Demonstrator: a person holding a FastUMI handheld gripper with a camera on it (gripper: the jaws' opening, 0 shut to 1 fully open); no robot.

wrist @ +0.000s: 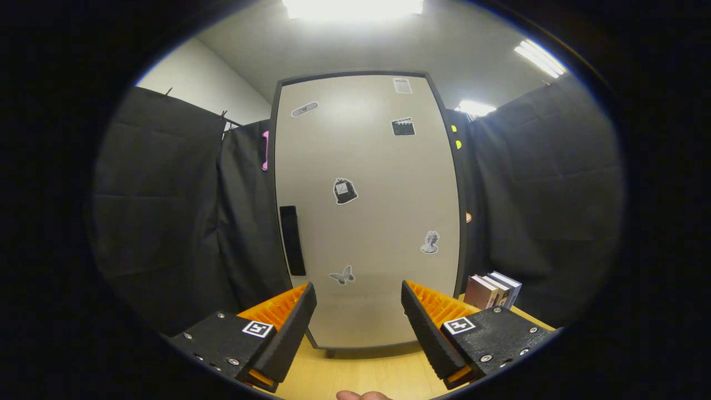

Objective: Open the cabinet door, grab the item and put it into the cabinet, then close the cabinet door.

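Note:
A tall beige cabinet (366, 211) with a dark frame stands straight ahead on the wooden table (366, 372), its door shut. Several small stickers dot the door. A black vertical handle (292, 240) sits on the door's left side, beyond my left finger. A few upright books (492, 290) stand to the right of the cabinet's base, just beyond my right finger. My gripper (359, 300) is open, with nothing between its black and orange fingers (289, 328), and it is held short of the door.
Black cloth walls close in the booth on both sides of the cabinet. A fingertip of a person's hand (364, 395) shows low down between the fingers. Bare table lies between the gripper and the cabinet's foot.

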